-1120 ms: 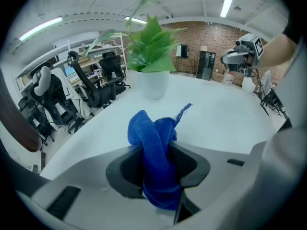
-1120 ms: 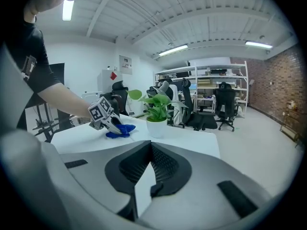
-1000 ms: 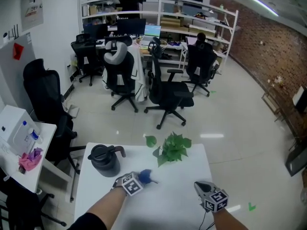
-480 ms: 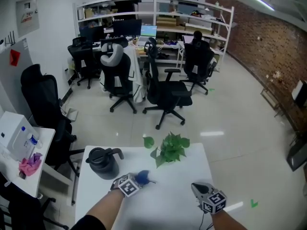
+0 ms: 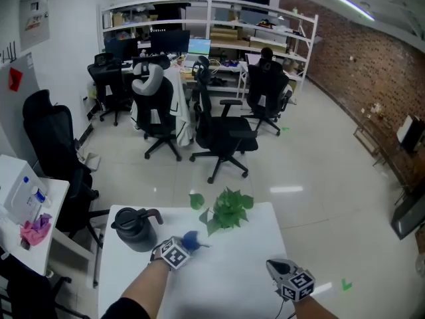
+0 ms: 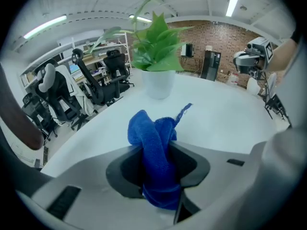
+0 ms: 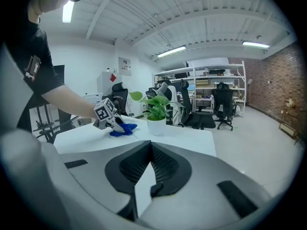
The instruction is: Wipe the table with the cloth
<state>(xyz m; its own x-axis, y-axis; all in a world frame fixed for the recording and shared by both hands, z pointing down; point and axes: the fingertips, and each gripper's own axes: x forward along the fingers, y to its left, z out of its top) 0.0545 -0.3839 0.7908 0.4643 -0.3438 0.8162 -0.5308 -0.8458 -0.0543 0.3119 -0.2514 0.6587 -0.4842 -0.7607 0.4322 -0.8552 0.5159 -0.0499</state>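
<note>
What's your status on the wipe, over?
Left tongs shut on blue cloth, cloth down on white table. Right tongs shut, empty. Potted plant close ahead, dark jug at left.

we find bare table (image 5: 232,271) in the near middle, while the potted plant (image 5: 228,210) and dark jug (image 5: 135,229) crowd its far edge.

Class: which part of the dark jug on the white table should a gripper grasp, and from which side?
Probably the handle. The jug stands upright with a broad round body, while its handle arches out at the top toward the plant. Approach from that side, jaws across the handle.
</note>
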